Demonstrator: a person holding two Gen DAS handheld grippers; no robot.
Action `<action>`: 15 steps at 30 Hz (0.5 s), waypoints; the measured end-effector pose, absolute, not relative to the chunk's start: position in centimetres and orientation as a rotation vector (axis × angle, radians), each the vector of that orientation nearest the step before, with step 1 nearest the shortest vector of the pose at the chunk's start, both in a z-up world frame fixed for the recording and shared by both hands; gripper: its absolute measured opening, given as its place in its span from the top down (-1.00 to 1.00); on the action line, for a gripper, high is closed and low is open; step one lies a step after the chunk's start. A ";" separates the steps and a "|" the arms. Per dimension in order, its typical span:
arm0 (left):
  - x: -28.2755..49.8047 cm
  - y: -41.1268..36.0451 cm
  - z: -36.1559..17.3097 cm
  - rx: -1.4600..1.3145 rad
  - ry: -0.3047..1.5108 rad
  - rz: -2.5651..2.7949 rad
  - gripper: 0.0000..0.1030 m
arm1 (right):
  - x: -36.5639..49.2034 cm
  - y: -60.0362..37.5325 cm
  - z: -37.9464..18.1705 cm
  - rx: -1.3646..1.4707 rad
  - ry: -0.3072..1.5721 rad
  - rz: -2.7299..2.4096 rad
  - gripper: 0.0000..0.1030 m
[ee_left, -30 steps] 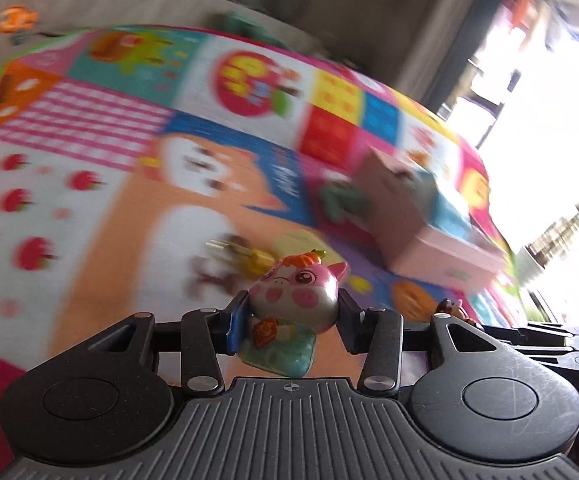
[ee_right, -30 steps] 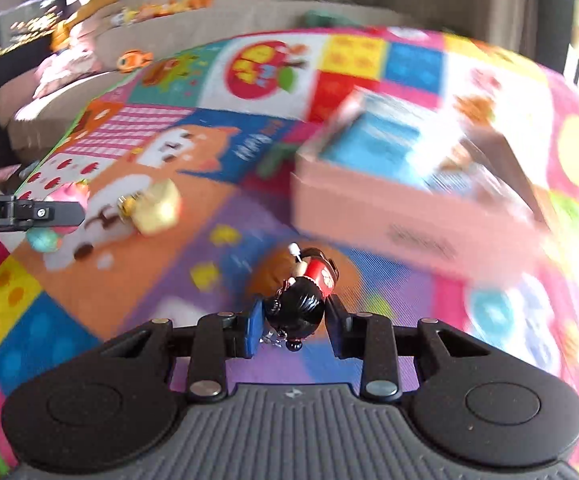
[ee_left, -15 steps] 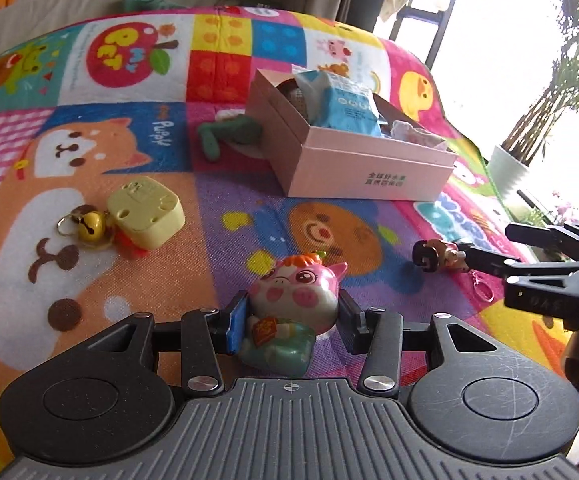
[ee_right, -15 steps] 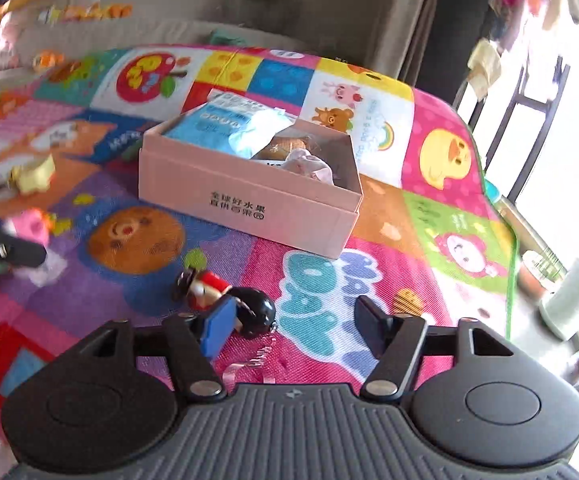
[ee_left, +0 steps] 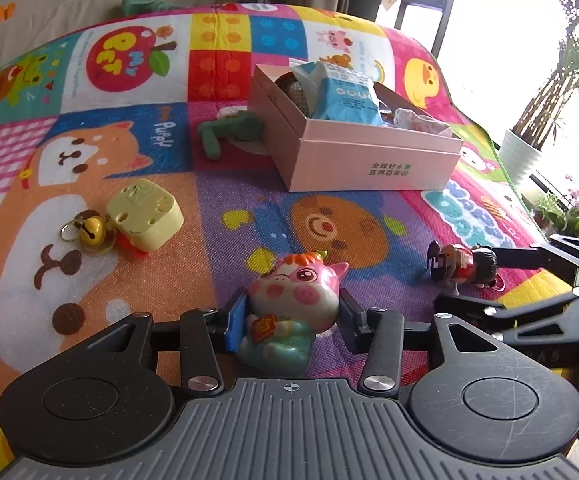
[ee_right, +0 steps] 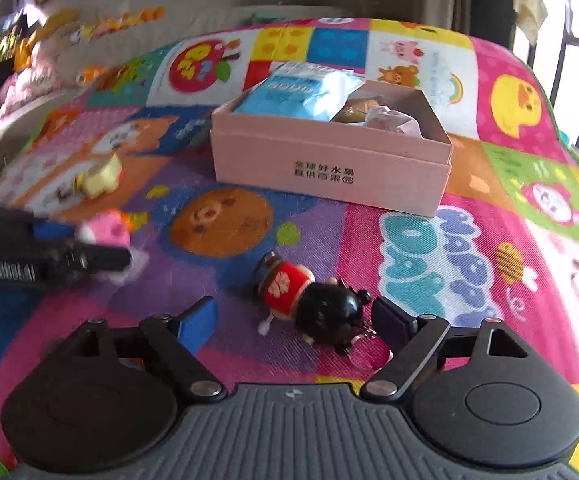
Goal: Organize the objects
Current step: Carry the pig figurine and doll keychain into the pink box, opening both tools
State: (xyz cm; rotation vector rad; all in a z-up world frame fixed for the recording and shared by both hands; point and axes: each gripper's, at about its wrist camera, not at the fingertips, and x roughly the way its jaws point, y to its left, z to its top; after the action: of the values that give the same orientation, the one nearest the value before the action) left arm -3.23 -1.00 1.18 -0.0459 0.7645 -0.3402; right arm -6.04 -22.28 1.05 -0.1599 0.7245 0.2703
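Note:
My left gripper [ee_left: 292,320] is shut on a pink pig figurine [ee_left: 293,306] with orange hair and a green body, just above the colourful play mat [ee_left: 169,280]. My right gripper [ee_right: 295,322] has its jaws opening around a black-headed doll keychain [ee_right: 309,300] in a red coat, which lies on the mat between the fingers, apart from the blue pad and close to the right one. The left wrist view shows that doll [ee_left: 463,266] by the right gripper's fingers [ee_left: 517,258]. A pink open box [ee_right: 329,160] holding a blue packet [ee_right: 297,90] sits further back.
A yellow block toy [ee_left: 143,214] with a gold bell [ee_left: 89,232] lies on the mat at left. A green plush [ee_left: 233,130] rests beside the pink box [ee_left: 369,160]. Beyond the mat's right edge stand a potted plant [ee_left: 521,156] and a bright window.
The right gripper has opened and let go of the doll keychain, which now lies on the mat. The left gripper swung right with the pig and has held still since.

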 end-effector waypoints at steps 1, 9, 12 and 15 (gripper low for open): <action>-3.2 -1.0 1.2 -0.043 0.764 -0.340 0.01 | -6.4 -22.4 1.0 -0.198 0.705 0.259 -0.73; -3.4 -1.4 1.1 -0.030 0.760 -0.325 0.01 | -5.9 -26.0 1.9 -0.125 0.698 0.155 -0.76; -3.5 -1.4 1.1 -0.025 0.760 -0.324 0.01 | -5.5 -25.6 2.1 -0.051 0.706 0.202 -0.78; -3.5 -1.4 1.1 -0.026 0.760 -0.323 0.01 | -4.1 -24.8 1.8 -0.003 0.718 0.204 -0.78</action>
State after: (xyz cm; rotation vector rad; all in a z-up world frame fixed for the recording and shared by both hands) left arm -3.53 -1.44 1.08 -0.0258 0.7604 -0.3234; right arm -4.12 -24.82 1.84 -0.0026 0.7185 0.2039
